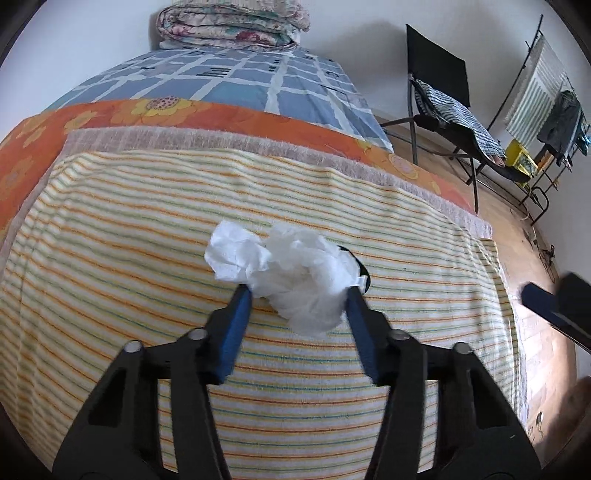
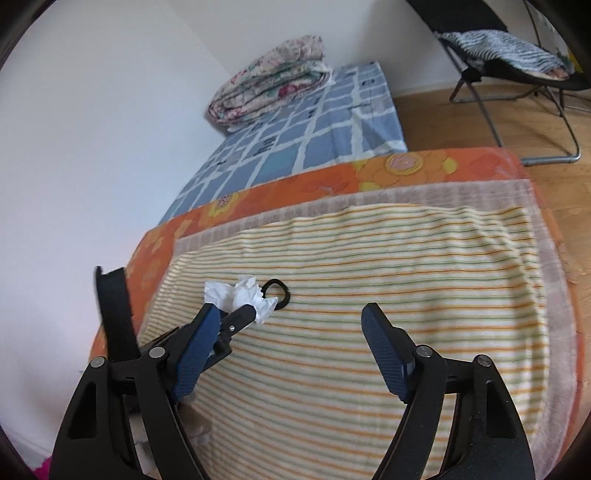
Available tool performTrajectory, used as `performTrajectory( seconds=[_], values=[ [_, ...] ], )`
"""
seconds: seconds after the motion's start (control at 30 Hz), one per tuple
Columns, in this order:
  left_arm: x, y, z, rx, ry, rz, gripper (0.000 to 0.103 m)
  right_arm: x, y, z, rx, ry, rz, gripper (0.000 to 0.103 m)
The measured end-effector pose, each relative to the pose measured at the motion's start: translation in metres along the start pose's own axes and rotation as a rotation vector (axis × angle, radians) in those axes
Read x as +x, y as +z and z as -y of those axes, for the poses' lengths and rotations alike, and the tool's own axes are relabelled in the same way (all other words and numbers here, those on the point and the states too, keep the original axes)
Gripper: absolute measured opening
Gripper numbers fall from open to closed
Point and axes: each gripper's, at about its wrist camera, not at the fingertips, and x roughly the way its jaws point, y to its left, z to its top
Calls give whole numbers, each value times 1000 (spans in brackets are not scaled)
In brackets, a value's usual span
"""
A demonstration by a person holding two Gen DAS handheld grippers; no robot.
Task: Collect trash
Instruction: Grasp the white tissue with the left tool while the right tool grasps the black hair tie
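A crumpled white tissue (image 1: 291, 273) lies on the striped towel (image 1: 147, 229) that covers the bed. My left gripper (image 1: 297, 291) is shut on it, one blue fingertip pressing into each side. Just behind the tissue sits a black ring (image 1: 360, 266), partly hidden by it. In the right wrist view the tissue (image 2: 240, 291) and the black ring (image 2: 277, 291) show left of centre, with the left gripper (image 2: 249, 310) reaching in from the lower left. My right gripper (image 2: 291, 314) hovers open above the striped towel (image 2: 406, 277), right of the tissue, with nothing between its fingers.
An orange flowered sheet (image 1: 258, 114) and a blue checked cover (image 1: 240, 77) lie beyond the towel, with a folded quilt (image 1: 232, 26) by the wall. A black folding chair (image 1: 443, 96) and a drying rack (image 1: 543, 96) stand on the wooden floor (image 1: 517, 221) to the right.
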Motion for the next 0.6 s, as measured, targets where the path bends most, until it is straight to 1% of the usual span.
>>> performTrajectory(
  seconds=[0.03, 0.1, 0.13, 0.2, 0.27, 0.4, 0.6],
  values=[
    [0, 1, 1, 11, -2, 2, 41, 8, 1, -1, 4, 2, -11, 74],
    [-2, 2, 2, 30, -5, 9, 34, 22, 1, -1, 14, 2, -36, 64],
    [-3, 2, 2, 34, -8, 12, 31, 28, 2, -1, 20, 2, -46, 61],
    [-7, 4, -1, 30, -21, 22, 25, 43, 3, 0, 40, 2, -69, 46],
    [-10, 6, -5, 27, -36, 31, 19, 56, 4, 1, 60, 2, -87, 39],
    [-14, 9, -13, 33, -28, 44, 18, 79, 6, 1, 78, -20, -104, 38],
    [-15, 10, -32, -2, -61, 45, 17, 103, 7, -9, 47, -63, -121, 33]
  ],
)
